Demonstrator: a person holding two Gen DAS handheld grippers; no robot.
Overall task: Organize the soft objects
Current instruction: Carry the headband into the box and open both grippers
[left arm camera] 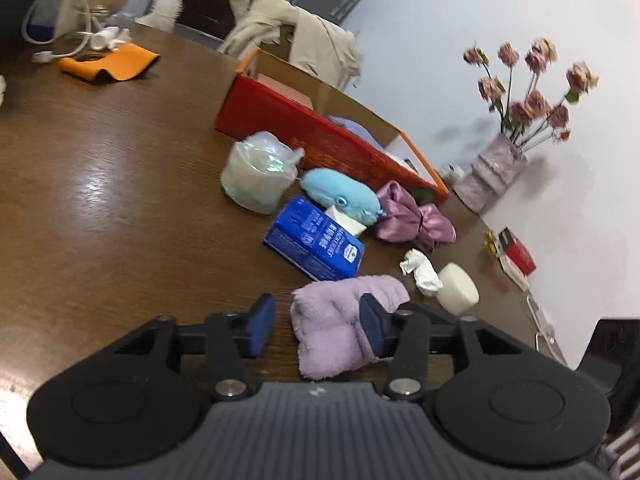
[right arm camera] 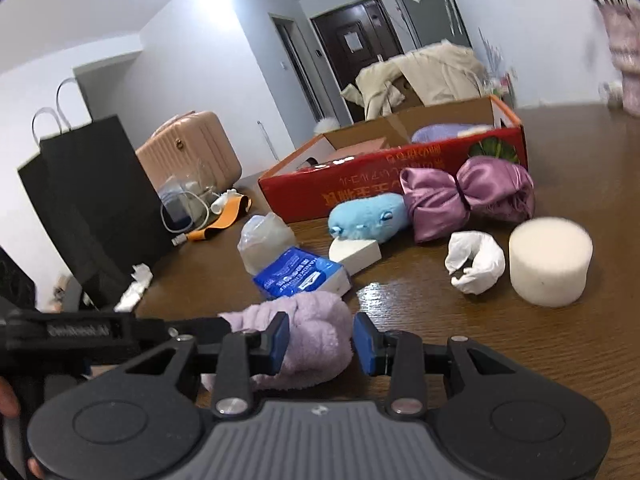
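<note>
A fluffy lilac cloth [left arm camera: 344, 320] lies on the brown table [left arm camera: 100, 200]. My left gripper [left arm camera: 316, 324] is open around its left part, one pad pressed on the fabric. My right gripper [right arm camera: 320, 340] is open with the same cloth [right arm camera: 312, 332] between its jaws. Beyond lie a blue plush toy [left arm camera: 340, 196], a pink satin bundle [left arm camera: 412, 216], a white crumpled cloth [left arm camera: 422, 270] and a white foam cylinder [left arm camera: 458, 288]. An open red cardboard box [left arm camera: 320, 136] holds a lilac soft item [right arm camera: 444, 133].
A blue tissue pack [left arm camera: 314, 240], a small white block [right arm camera: 354, 254] and a plastic-wrapped roll [left arm camera: 256, 172] lie mid-table. A vase of flowers [left arm camera: 496, 164] stands by the wall. An orange cloth [left arm camera: 108, 64], cables, a black paper bag [right arm camera: 92, 208] and a pink case [right arm camera: 192, 148] stand at the far end.
</note>
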